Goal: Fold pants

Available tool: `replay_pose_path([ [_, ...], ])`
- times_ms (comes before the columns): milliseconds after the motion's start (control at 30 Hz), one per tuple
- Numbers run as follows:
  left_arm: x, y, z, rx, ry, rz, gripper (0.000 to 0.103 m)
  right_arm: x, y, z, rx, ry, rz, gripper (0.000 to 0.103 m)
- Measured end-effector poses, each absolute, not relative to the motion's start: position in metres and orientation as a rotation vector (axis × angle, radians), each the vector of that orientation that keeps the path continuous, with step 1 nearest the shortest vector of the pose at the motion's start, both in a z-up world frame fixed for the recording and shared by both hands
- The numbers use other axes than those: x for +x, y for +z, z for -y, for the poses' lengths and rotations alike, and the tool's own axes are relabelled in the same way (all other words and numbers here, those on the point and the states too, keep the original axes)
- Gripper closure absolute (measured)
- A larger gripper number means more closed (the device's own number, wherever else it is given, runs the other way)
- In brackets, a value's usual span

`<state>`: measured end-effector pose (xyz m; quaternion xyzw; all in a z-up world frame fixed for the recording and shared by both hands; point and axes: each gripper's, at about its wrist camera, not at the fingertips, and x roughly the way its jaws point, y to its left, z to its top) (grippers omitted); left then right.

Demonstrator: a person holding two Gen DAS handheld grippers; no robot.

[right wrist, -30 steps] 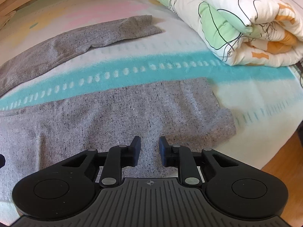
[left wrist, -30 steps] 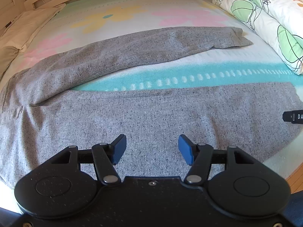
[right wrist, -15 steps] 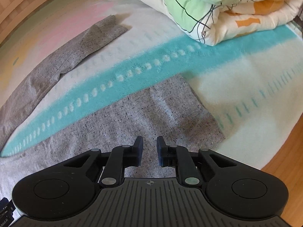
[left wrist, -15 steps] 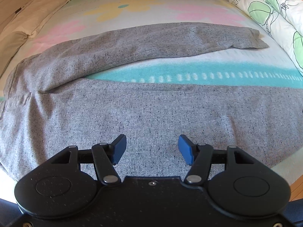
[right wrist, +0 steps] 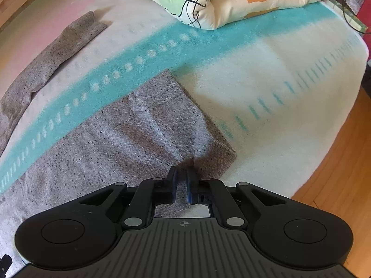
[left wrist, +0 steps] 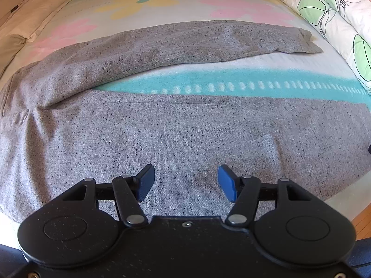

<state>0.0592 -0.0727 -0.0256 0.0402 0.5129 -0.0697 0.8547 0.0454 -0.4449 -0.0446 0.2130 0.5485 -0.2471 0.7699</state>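
Down at the hem, right gripper (right wrist: 182, 180) pinches the grey pants (right wrist: 129, 136).

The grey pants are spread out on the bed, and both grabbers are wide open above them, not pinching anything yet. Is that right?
Not quite. Only the left gripper is open above the grey pants. The right wrist view shows the right gripper has just closed, pinching the cloth near the hem of the near leg, with wrinkles pulling toward its tips. The pants do lie spread out on the bed.
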Motion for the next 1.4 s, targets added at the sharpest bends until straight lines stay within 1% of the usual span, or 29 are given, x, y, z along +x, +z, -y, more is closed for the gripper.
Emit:
replay_pose_path([
  [100, 0.057, -0.027, 0.071, 0.09, -0.143, -1.082, 0.039, 0.04, -0.038, 0.449, 0.409, -0.658, -1.158, 0.099],
  [133, 0.057, -0.028, 0.071, 0.089, -0.141, -1.087, 0.039, 0.039, -0.035, 0.451, 0.358, -0.719, -1.145, 0.098],
  [167, 0.058, -0.029, 0.07, 0.087, -0.138, -1.091, 0.039, 0.038, -0.032, 0.453, 0.329, -0.76, -1.131, 0.093],
  [300, 0.059, -0.03, 0.072, 0.085, -0.14, -1.094, 0.039, 0.032, -0.018, 0.449, 0.387, -0.672, -1.047, 0.092],
  [367, 0.058, -0.031, 0.074, 0.096, -0.139, -1.09, 0.039, 0.037, -0.018, 0.438, 0.35, -0.615, -1.056, 0.092],
  [500, 0.06, -0.037, 0.073, 0.088, -0.137, -1.123, 0.039, 0.051, -0.038, 0.43, 0.299, -0.632, -1.171, 0.092],
  [533, 0.061, -0.039, 0.071, 0.083, -0.134, -1.134, 0.039, 0.05, -0.04, 0.428, 0.298, -0.645, -1.175, 0.092],
  [700, 0.065, -0.047, 0.064, 0.065, -0.111, -1.168, 0.038, 0.053, -0.022, 0.399, 0.17, -0.615, -1.089, 0.092],
  [833, 0.065, -0.048, 0.063, 0.076, -0.103, -1.157, 0.037, 0.063, -0.01, 0.37, 0.197, -0.462, -1.046, 0.092],
  [1033, 0.065, -0.051, 0.062, 0.091, -0.097, -1.14, 0.031, 0.081, -0.009, 0.313, 0.17, -0.276, -1.067, 0.091],
  [1167, 0.068, -0.052, 0.06, 0.088, -0.092, -1.134, 0.029, 0.089, -0.014, 0.282, 0.18, -0.179, -1.105, 0.091],
  [1233, 0.069, -0.052, 0.059, 0.081, -0.089, -1.134, 0.029, 0.092, -0.017, 0.267, 0.173, -0.142, -1.125, 0.089],
  [1300, 0.07, -0.051, 0.057, 0.073, -0.084, -1.135, 0.029, 0.095, -0.018, 0.254, 0.164, -0.118, -1.134, 0.079],
  [1400, 0.073, -0.048, 0.049, 0.06, -0.068, -1.123, 0.03, 0.099, -0.019, 0.24, 0.144, -0.092, -1.146, 0.079],
])
